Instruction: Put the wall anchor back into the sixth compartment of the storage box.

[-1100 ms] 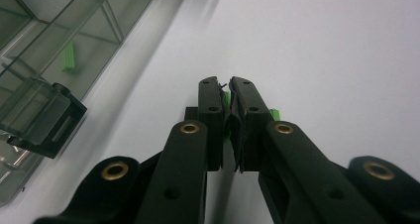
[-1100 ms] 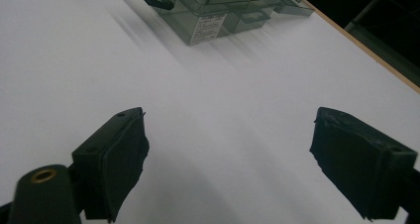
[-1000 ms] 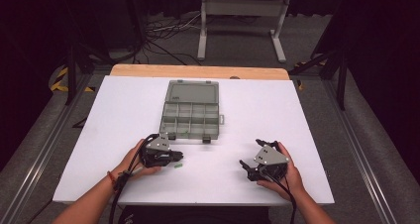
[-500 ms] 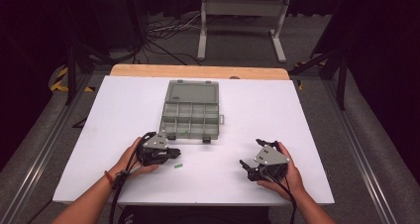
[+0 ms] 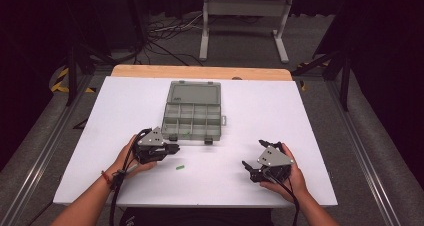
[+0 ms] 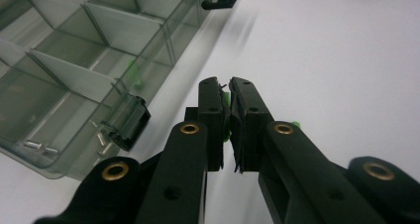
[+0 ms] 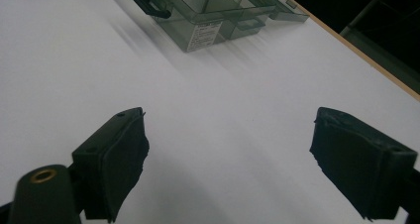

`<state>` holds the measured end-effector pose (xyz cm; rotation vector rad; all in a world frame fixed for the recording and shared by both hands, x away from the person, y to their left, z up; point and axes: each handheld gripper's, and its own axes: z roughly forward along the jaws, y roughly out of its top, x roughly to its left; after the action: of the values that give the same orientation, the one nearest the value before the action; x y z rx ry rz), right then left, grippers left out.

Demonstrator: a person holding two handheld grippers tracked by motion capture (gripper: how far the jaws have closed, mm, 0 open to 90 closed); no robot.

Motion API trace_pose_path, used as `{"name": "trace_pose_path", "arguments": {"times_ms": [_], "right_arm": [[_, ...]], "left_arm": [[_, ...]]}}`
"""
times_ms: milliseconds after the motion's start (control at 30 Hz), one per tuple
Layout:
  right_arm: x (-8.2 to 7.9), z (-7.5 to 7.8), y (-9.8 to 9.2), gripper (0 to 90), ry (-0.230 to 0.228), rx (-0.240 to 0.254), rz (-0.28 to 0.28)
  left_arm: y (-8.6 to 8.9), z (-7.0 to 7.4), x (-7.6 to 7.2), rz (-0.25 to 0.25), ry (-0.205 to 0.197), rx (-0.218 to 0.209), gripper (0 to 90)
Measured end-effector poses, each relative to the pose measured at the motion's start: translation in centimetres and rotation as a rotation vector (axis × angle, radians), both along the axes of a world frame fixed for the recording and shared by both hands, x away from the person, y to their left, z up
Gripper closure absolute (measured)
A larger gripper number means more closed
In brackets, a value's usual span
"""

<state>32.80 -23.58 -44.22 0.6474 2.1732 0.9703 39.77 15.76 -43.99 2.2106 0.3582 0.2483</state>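
Left gripper [image 6: 225, 92] pinching 1 small green piece [image 6: 226, 101] between closed jaws, hovering just beside the organizer box [image 5: 192, 111], compartments lying ahead-left. Right gripper [image 7: 228, 164] resting wide apart, farther away. Another green piece [image 5: 180, 167] lying nearby on the table [image 5: 300, 116].

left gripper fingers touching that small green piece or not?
Touching. The left gripper view shows the left gripper shut, its fingers clamped on the small green piece that peeks out between them.
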Motion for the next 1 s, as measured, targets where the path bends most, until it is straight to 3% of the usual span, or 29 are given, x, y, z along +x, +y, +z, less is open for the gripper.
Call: {"name": "trace_pose_path", "arguments": {"times_ms": [1000], "right_arm": [[0.1, -0.1, 0.2, 14.5, 0.005, 0.001, -0.006]], "left_arm": [[0.0, 2.8, 1.2, 0.042, -0.072, -0.012, 84.6]]}}
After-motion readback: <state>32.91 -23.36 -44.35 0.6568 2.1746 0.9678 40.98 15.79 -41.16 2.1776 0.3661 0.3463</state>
